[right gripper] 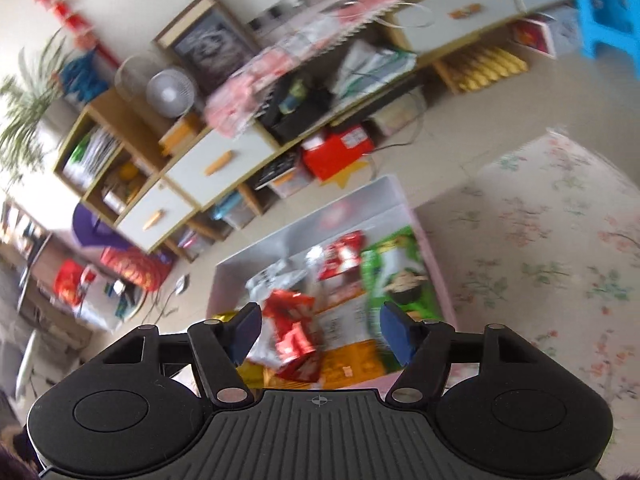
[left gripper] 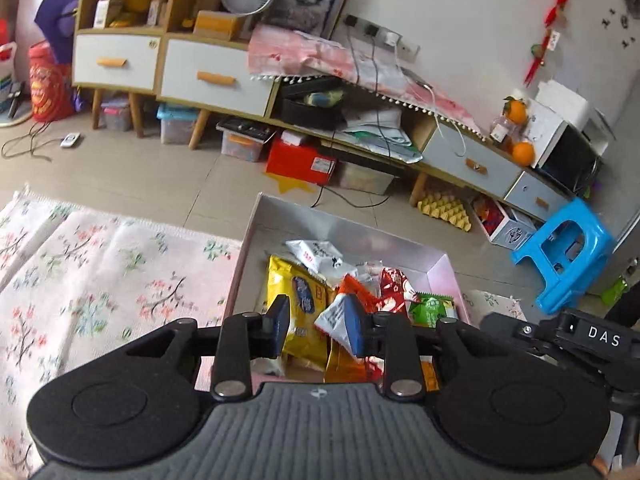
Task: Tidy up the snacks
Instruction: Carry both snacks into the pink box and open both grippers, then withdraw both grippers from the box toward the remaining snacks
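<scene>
A pale pink box (left gripper: 256,240) on the floor holds several snack packets: a yellow one (left gripper: 298,294), a white one (left gripper: 316,254), a red one (left gripper: 394,286) and a green one (left gripper: 434,306). My left gripper (left gripper: 320,330) hovers over the box's near end, open, with nothing between its blue pads. A small white packet (left gripper: 334,320) lies by the right pad. In the blurred right wrist view my right gripper (right gripper: 320,332) is open above the same box (right gripper: 432,256), over a red packet (right gripper: 292,332); a green packet (right gripper: 400,276) lies to the right.
A floral rug (left gripper: 100,280) lies left of the box. A low cabinet with drawers (left gripper: 216,76) and storage bins runs along the wall. A blue stool (left gripper: 564,252) stands at the right. Cables trail on the tiled floor (left gripper: 152,176). The other gripper's body (left gripper: 580,336) is at the right edge.
</scene>
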`<state>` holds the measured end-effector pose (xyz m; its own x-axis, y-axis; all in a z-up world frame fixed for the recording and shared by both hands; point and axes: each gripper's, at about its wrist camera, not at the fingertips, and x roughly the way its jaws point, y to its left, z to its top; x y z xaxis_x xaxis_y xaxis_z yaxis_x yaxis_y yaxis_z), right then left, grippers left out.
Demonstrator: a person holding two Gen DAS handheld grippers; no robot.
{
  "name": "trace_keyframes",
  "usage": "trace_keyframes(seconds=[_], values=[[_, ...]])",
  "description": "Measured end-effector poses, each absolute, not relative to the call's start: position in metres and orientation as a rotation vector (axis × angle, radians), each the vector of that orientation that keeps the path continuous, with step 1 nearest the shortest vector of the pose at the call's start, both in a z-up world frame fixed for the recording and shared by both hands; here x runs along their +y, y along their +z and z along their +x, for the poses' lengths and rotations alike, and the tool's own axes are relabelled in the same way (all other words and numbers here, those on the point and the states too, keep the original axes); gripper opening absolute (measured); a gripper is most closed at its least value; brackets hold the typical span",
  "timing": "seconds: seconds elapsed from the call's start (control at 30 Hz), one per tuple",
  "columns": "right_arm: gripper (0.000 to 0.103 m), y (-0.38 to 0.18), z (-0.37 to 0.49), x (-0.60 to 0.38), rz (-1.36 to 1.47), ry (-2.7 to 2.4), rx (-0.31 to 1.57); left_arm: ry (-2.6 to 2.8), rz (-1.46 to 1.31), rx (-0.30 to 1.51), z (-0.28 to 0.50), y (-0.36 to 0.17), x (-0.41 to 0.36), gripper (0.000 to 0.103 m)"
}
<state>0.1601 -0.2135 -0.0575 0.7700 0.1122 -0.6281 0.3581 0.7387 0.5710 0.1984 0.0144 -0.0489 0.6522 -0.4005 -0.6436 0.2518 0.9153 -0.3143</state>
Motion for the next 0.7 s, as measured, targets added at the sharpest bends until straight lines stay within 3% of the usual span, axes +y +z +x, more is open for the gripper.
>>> trace_keyframes(seconds=[0.17, 0.33, 0.4, 0.47, 0.6, 0.7], values=[[0.067, -0.053, 0.144, -0.218, 0.763, -0.152, 0.749, -0.332, -0.158, 0.819, 0.184, -0.046, 0.007, 0.042], [0.069, -0.053, 0.124, -0.217, 0.8, -0.237, 0.886, -0.317, -0.109, 0.89, 0.163, -0.045, 0.004, 0.045], [0.069, -0.055, 0.116, -0.215, 0.821, -0.238, 0.945, -0.329, -0.086, 0.899, 0.152, -0.041, 0.0, 0.051], [0.069, -0.053, 0.108, -0.211, 0.815, -0.218, 0.989, -0.335, -0.028, 0.898, 0.138, -0.038, -0.009, 0.066], [0.07, -0.043, 0.083, -0.209, 0.838, -0.211, 0.978, -0.32, 0.04, 0.933, 0.11, -0.04, -0.024, 0.074], [0.076, -0.036, 0.063, -0.21, 0.874, -0.21, 0.947, -0.335, 0.011, 0.986, 0.1, -0.043, -0.023, 0.08]])
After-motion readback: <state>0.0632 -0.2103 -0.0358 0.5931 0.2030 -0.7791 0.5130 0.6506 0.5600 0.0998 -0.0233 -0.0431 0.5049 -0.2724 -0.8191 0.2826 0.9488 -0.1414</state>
